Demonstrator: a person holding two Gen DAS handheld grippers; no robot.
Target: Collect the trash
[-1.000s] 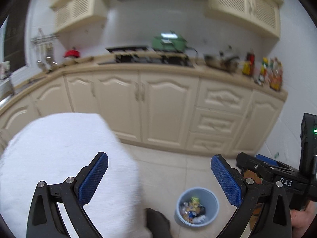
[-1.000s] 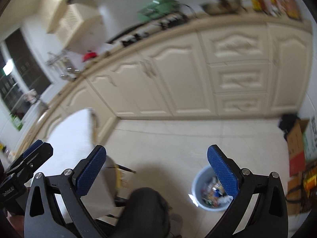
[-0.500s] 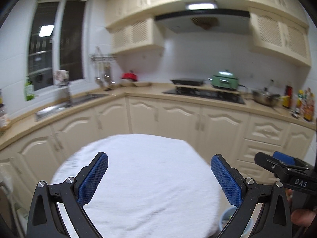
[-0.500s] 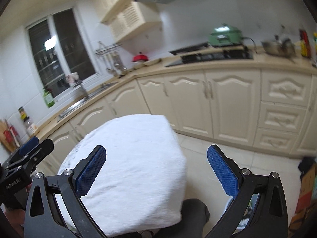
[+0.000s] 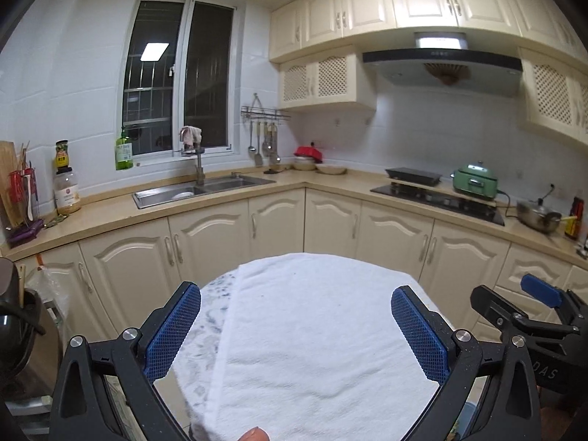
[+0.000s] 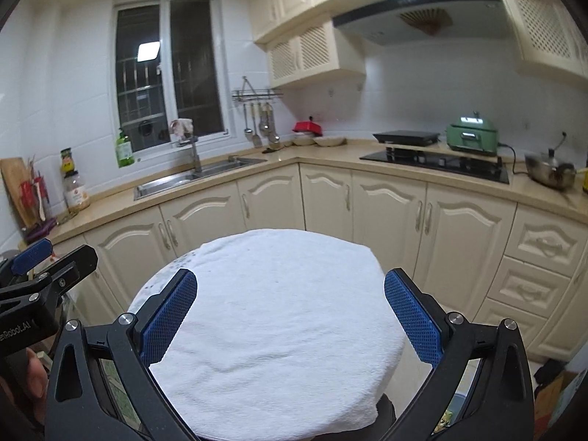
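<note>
Trash bin: one, down on the floor, and only a blue-grey sliver of it (image 6: 456, 406) peeks out below the table's right edge, past the right claw's right finger.
Trash: a scrap of colourful wrappers (image 6: 445, 419) shows inside that bin; how many pieces, can't tell.
Left gripper (image 5: 296, 294): jaws spread wide, nothing between the two blue pads, hovering over the table.
Right gripper (image 6: 290, 275): same story, jaws wide apart, two blue pads, empty, side by side with the left one.
Hands: a fingertip (image 5: 253, 434) pokes in at the bottom edge, and one hand (image 6: 33, 371) wraps the left tool's handle.
Towel: one white towel (image 6: 279, 323) covering nearly the whole tabletop, no litter on it.
Table: one round table; a strip of patterned cover (image 5: 202, 330) shows at the left, beside the towel.
Counter: an L-shaped run of cream cabinets behind the table.
Sink: one steel sink (image 5: 198, 189) with one tap (image 5: 198, 169), under a two-pane window (image 5: 176, 73).
Bottles: one green bottle (image 5: 124, 150) on the sill, and two jars stacked (image 5: 66, 183) further left.
Hanging utensils: roughly four on one rail (image 5: 262, 139).
Stove side: one black hob (image 5: 437, 198), one green cooker (image 5: 475, 180), one steel pan (image 5: 538, 217), one hood (image 5: 441, 62) above.
</note>
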